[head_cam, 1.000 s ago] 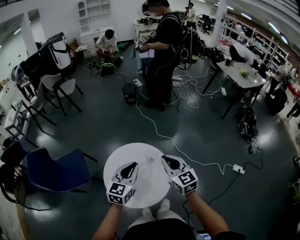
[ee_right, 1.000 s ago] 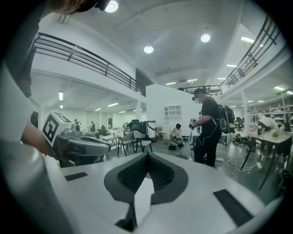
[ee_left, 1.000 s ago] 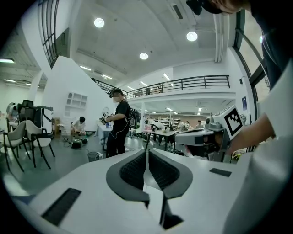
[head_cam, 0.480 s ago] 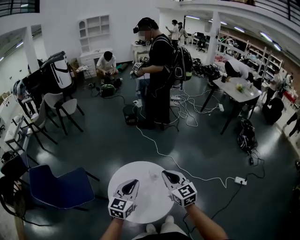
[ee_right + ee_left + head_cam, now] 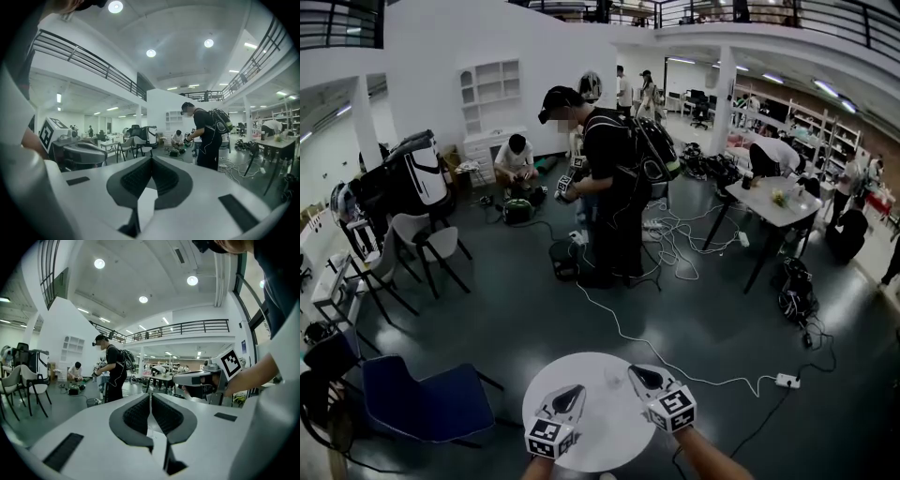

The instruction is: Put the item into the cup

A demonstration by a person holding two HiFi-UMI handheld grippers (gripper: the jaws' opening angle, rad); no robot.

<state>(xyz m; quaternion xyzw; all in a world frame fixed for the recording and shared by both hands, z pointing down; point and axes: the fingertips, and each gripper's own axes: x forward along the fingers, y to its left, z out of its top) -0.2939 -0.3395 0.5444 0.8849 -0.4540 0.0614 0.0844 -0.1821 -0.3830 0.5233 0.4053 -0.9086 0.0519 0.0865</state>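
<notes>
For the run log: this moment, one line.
left gripper: jaws shut, empty | right gripper: jaws shut, empty | both over round table

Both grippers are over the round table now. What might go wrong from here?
The clear cup is faint against the white table, between the left gripper and right gripper; either could tip it. Both grippers are shut and empty, and no item shows, so a grab may start blind. A white cable crosses the floor beside the table: a trip risk.

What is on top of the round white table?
A clear cup stands toward its far side. The left gripper and right gripper, both shut, hide parts of the table; the cup's contents cannot be made out.
</notes>
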